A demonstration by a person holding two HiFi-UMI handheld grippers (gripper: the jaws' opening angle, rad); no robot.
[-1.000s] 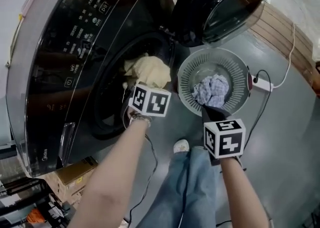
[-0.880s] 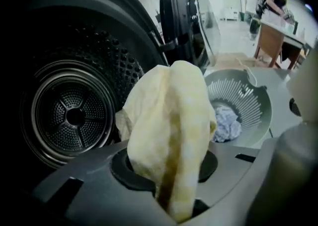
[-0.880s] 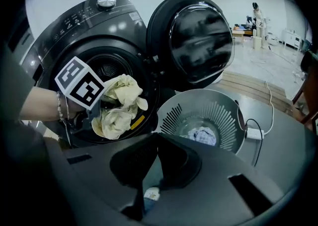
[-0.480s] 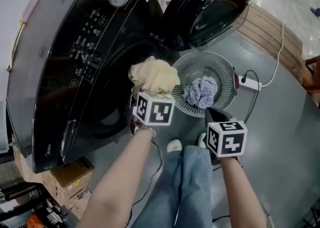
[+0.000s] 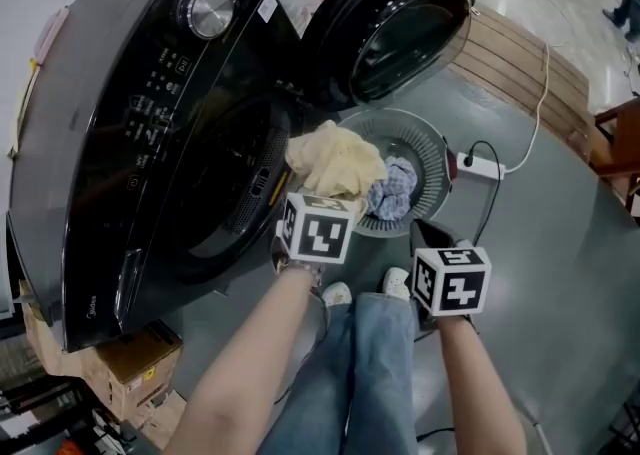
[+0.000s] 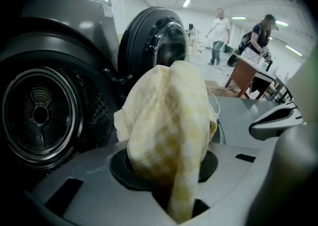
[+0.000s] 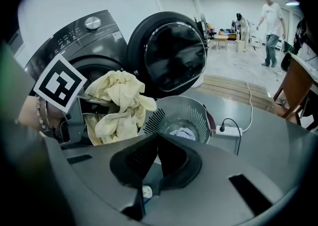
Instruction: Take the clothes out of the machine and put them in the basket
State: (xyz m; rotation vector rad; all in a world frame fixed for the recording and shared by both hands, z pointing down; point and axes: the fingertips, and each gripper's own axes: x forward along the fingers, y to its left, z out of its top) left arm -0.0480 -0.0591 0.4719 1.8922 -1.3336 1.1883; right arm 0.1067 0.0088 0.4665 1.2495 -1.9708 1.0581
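Nearest, the right gripper (image 5: 428, 235) is empty, jaws pressed together, just short of the basket (image 5: 432, 148). The left gripper (image 5: 318, 195) has its jaws pinched on the bunched yellow cloth (image 5: 338, 161), which overlaps the basket's left rim. The drop spot lies just right and farther, by the blue cloth (image 5: 395, 191). Panel print on the machine (image 5: 150, 113) is too small to read.

Yellow cloth (image 5: 335, 161) (bunched) hides part of basket (image 5: 432, 158).
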